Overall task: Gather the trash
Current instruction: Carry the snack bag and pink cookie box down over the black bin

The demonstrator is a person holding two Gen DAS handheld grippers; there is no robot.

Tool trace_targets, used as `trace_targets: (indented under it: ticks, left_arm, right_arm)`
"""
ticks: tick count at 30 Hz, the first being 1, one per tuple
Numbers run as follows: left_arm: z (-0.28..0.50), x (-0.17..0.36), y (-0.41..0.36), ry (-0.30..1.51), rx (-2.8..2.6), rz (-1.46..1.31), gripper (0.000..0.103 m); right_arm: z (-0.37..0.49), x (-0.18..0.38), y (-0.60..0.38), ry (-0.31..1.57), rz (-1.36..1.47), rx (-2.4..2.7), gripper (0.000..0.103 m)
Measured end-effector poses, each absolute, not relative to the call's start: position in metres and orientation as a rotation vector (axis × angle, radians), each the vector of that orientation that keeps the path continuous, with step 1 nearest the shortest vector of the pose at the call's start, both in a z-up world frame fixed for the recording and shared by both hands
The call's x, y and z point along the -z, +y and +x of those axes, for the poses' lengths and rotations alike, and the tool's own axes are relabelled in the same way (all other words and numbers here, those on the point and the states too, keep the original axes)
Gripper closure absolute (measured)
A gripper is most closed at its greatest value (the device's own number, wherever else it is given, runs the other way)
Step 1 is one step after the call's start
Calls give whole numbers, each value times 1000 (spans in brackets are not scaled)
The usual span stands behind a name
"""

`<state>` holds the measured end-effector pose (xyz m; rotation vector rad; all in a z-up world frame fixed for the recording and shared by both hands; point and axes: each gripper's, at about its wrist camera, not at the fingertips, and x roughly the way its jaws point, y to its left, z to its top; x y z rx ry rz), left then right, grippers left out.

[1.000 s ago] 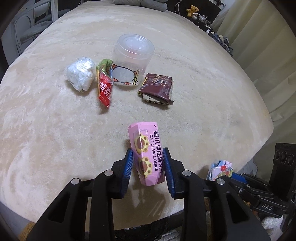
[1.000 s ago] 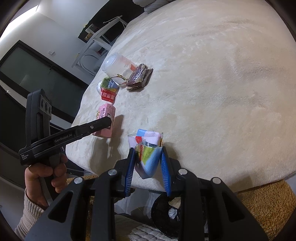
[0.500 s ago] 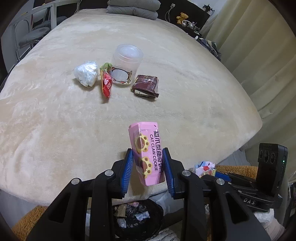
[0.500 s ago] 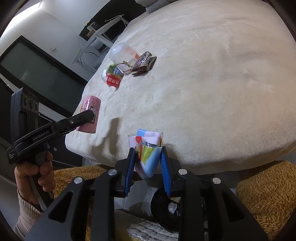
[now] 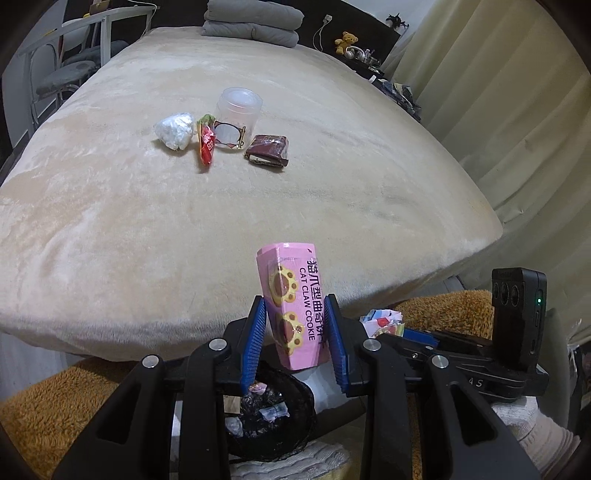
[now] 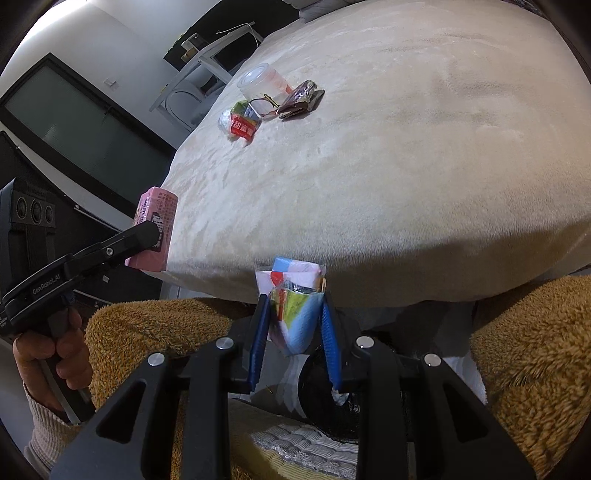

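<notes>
My left gripper (image 5: 295, 339) is shut on a pink cat claw cookie box (image 5: 293, 302), held upright past the bed's near edge, above a black mesh bin (image 5: 271, 417) with trash in it. In the right wrist view the same pink box (image 6: 153, 229) shows at the left in that gripper. My right gripper (image 6: 293, 339) is shut on a crumpled colourful wrapper (image 6: 295, 306), also off the bed's edge, with the bin (image 6: 328, 406) below it. On the bed lie a white wad (image 5: 174, 130), a red packet (image 5: 207, 142), a clear plastic tub (image 5: 236, 118) and a brown wrapper (image 5: 267, 149).
The beige blanket-covered bed (image 5: 147, 221) fills most of both views. A person's orange fleece legs (image 6: 532, 362) flank the bin, and a hand (image 6: 48, 365) grips the left tool. Folded grey bedding (image 5: 251, 20) lies at the far end; curtains (image 5: 517, 122) hang at the right.
Both grippers have drawn back from the bed toward its near edge with their loads. The pink box now hangs beyond the edge, and the bin has come into view below.
</notes>
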<state>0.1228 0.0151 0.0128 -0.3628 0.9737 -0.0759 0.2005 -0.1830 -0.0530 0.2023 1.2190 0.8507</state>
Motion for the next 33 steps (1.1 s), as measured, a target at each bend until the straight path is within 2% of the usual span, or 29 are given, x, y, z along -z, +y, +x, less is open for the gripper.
trace_targets:
  ticks: [15,33]
  left_arm:
    - [65,16,-6,1019,104,-373,72]
    - [63,110,-12,1209,148,-484,72]
  right_arm:
    - [149,58,-189,1257,143,-845,74]
    - [145,111,-175,1453,44,-803,74]
